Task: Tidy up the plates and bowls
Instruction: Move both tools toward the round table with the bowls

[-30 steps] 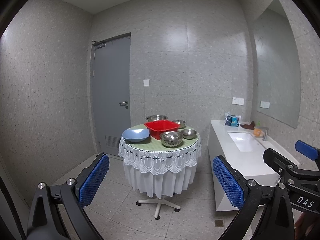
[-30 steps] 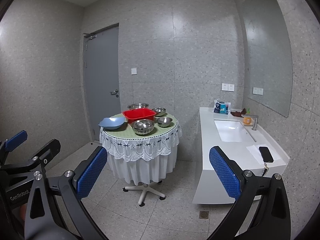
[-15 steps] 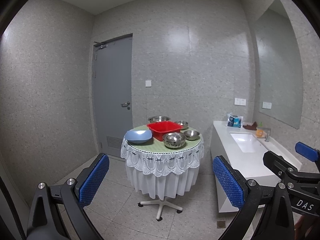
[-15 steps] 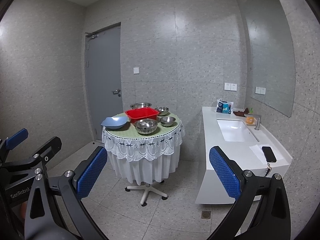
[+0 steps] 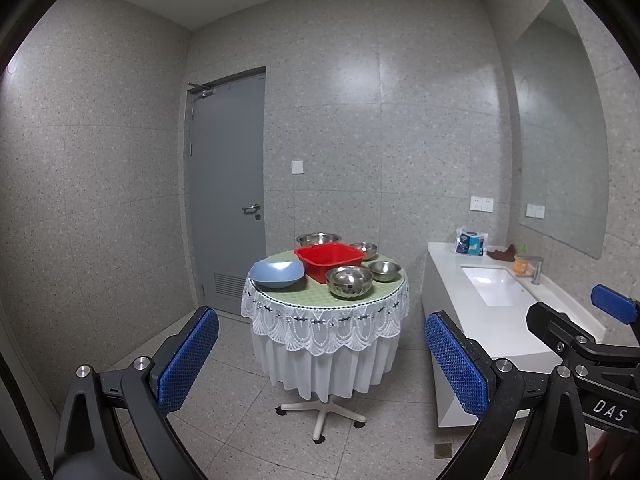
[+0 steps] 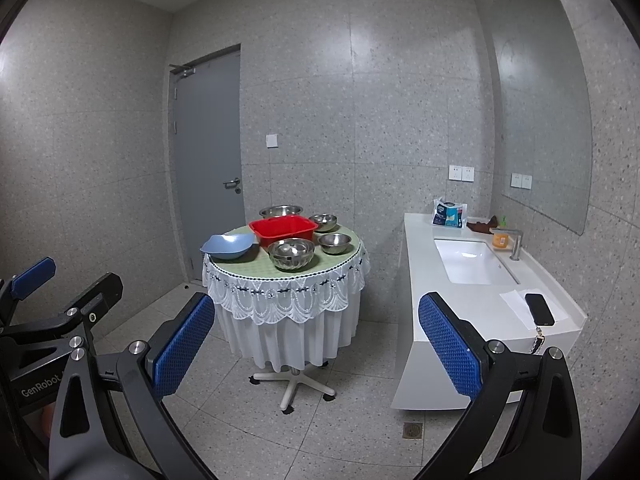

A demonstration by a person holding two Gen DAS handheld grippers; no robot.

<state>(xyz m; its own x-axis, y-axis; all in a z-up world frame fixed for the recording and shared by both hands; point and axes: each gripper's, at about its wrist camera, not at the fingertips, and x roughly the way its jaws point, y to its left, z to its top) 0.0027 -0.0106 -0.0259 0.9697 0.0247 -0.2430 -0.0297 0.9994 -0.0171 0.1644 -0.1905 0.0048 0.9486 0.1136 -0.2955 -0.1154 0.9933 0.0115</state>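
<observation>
Across the middle of both frames, standing well off from the round table (image 5: 326, 300), with both tools nowhere near the dishes. Holding the left gripper (image 5: 320, 360) wide open and empty, blue pads (image 5: 188, 360) splayed to lower left and lower right of the frame. Holding the right gripper (image 6: 316, 344) just as wide and just as empty.

Sitting at frame centre on the table: 1 red tub (image 5: 330, 260), 1 blue bowl (image 5: 277, 273) left of it, 1 large steel bowl (image 5: 349, 281) in front, apparently with smaller ones nested inside, though too small to count. Resting right of the tub: 2 small steel bowls (image 5: 384, 271), plus 1 wide steel bowl (image 5: 318, 238) behind.

Judging the step as the approach, with nothing sorted yet. Calling next for closing in on the table, picking 1 bowl by its rim, then nesting like with like, likely steel into steel. No plates showing clearly.
</observation>
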